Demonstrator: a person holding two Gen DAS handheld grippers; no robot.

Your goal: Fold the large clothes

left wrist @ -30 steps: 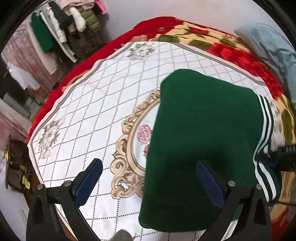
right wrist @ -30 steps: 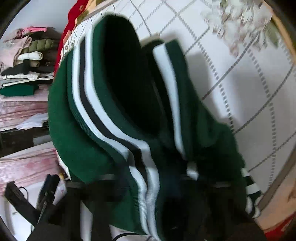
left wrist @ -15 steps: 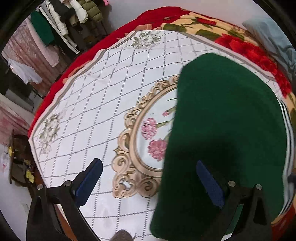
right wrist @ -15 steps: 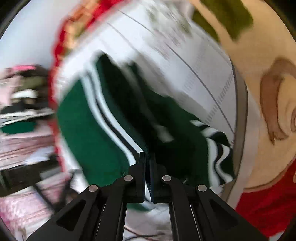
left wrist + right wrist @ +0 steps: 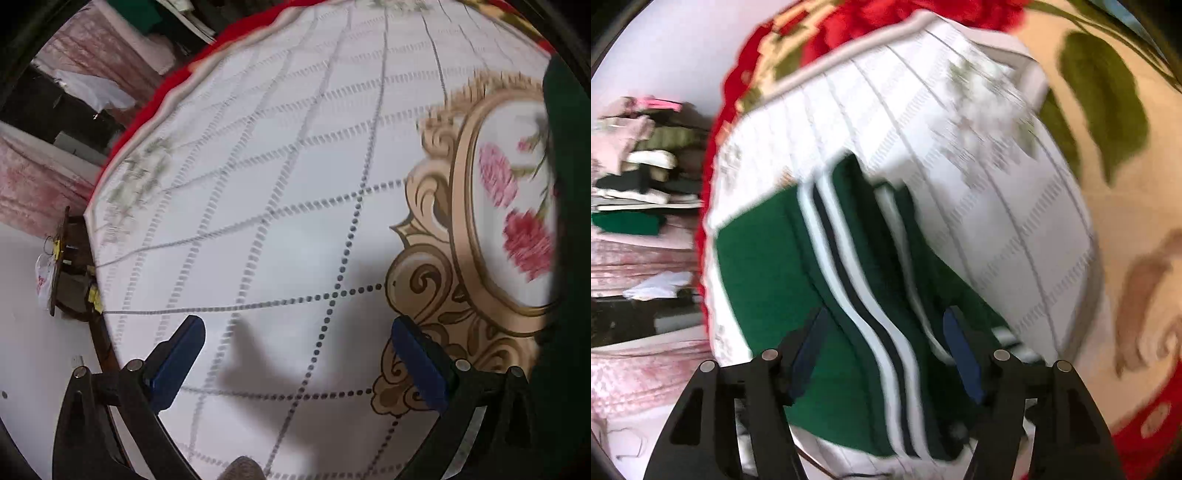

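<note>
**Grippers and green garment on patterned bedcover**

Left gripper (image 5: 295,363): jaws wide apart, nothing between them; white lattice bedcover (image 5: 280,184) below, green garment (image 5: 569,229) at far right. Right gripper (image 5: 884,354): jaws opening, holding nothing, the folded white-striped garment lying beneath on the bedcover.

From my remote station: the garment (image 5: 764,280) lies on the patterned sheet (image 5: 280,192), which covers the blanket (image 5: 1108,206). Clothes pile (image 5: 639,177) left, beyond the bed edge. My left gripper (image 5: 295,365) hovers over bare sheet.
</note>
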